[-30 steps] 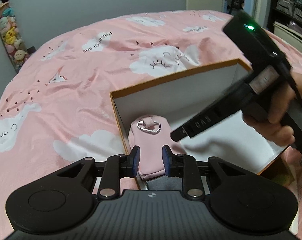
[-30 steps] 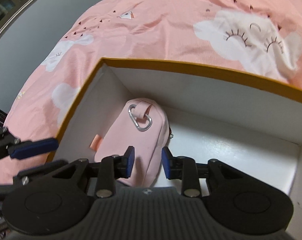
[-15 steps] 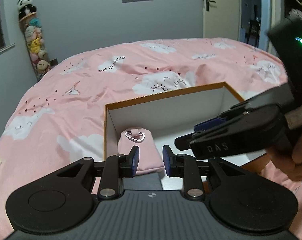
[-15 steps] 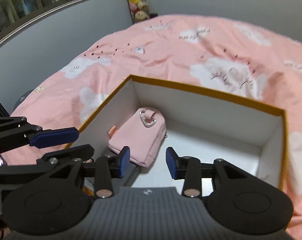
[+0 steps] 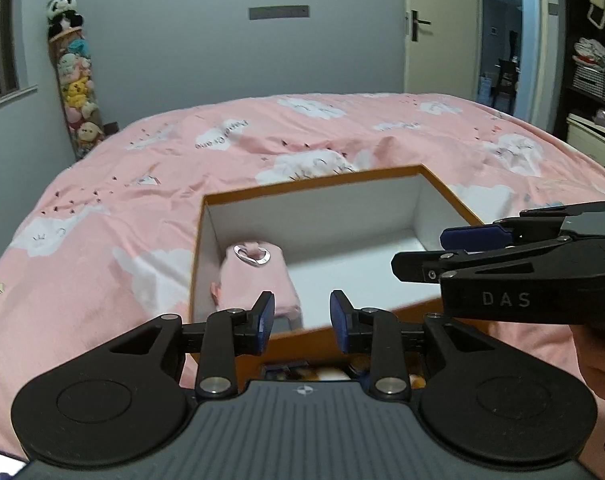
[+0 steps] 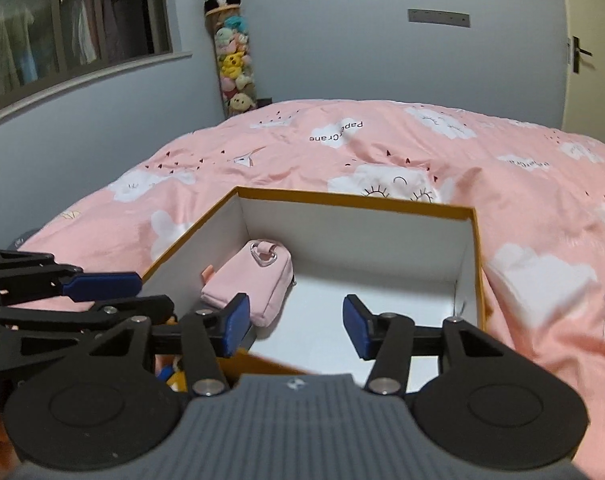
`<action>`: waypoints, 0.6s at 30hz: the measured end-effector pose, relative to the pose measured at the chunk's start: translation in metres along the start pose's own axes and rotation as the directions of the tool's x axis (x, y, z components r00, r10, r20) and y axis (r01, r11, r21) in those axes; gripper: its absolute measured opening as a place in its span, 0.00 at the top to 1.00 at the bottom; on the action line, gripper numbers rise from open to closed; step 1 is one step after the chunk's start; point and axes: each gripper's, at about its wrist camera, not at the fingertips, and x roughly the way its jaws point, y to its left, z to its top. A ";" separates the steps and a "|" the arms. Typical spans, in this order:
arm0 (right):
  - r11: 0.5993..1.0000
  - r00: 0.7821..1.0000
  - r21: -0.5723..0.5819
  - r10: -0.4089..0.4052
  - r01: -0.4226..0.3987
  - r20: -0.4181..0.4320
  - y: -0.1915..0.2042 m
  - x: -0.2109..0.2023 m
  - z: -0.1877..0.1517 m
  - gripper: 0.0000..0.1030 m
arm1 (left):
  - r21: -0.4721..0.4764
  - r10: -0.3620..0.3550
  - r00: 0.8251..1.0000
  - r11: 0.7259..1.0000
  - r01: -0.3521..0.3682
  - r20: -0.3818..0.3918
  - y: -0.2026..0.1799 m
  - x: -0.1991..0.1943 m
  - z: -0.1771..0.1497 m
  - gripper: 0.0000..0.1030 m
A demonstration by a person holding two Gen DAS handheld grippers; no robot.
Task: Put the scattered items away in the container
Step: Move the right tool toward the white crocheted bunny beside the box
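"DAS" marks the right gripper [image 5: 454, 248]; bedspread [image 6: 342, 148] reads "Paper Crane" (probably). Both grippers, left gripper [image 5: 301, 320] too, are opening, empty, near the pink pouch [image 6: 254, 280] in the orange box [image 6: 354, 200].

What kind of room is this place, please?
Most likely a bedroom, perhaps a child's. A bed with a pink cloud-print cover fills the view, soft toys are stacked in the corner, and a door stands beyond.
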 end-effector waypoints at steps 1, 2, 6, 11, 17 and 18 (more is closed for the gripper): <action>1.000 1.000 0.003 -0.002 0.002 0.006 0.000 -0.004 -0.004 0.46 | 0.003 -0.010 1.000 1.000 0.010 -0.005 -0.001 -0.001 -0.003 0.65; 1.000 1.000 0.002 -0.008 0.008 0.012 0.001 -0.008 -0.007 0.45 | 0.008 -0.019 1.000 1.000 0.019 -0.011 -0.002 -0.002 -0.006 0.65; 0.999 0.999 -0.020 -0.042 0.043 0.017 0.006 -0.021 -0.024 0.45 | 0.016 -0.050 0.998 0.999 0.050 -0.042 -0.002 -0.006 -0.018 0.65; 0.998 0.998 -0.014 -0.057 0.057 -0.028 0.006 -0.031 -0.046 0.45 | -0.031 -0.103 0.991 0.994 0.101 -0.079 0.008 -0.009 -0.034 0.65; 0.998 0.994 0.001 -0.060 0.060 -0.096 0.003 -0.038 -0.070 0.46 | -0.050 -0.158 0.978 0.987 0.152 -0.138 0.016 -0.014 -0.050 0.65; 0.998 0.993 0.000 -0.055 0.055 -0.106 0.003 -0.039 -0.073 0.46 | -0.046 -0.174 0.974 0.985 0.169 -0.147 0.015 -0.016 -0.053 0.65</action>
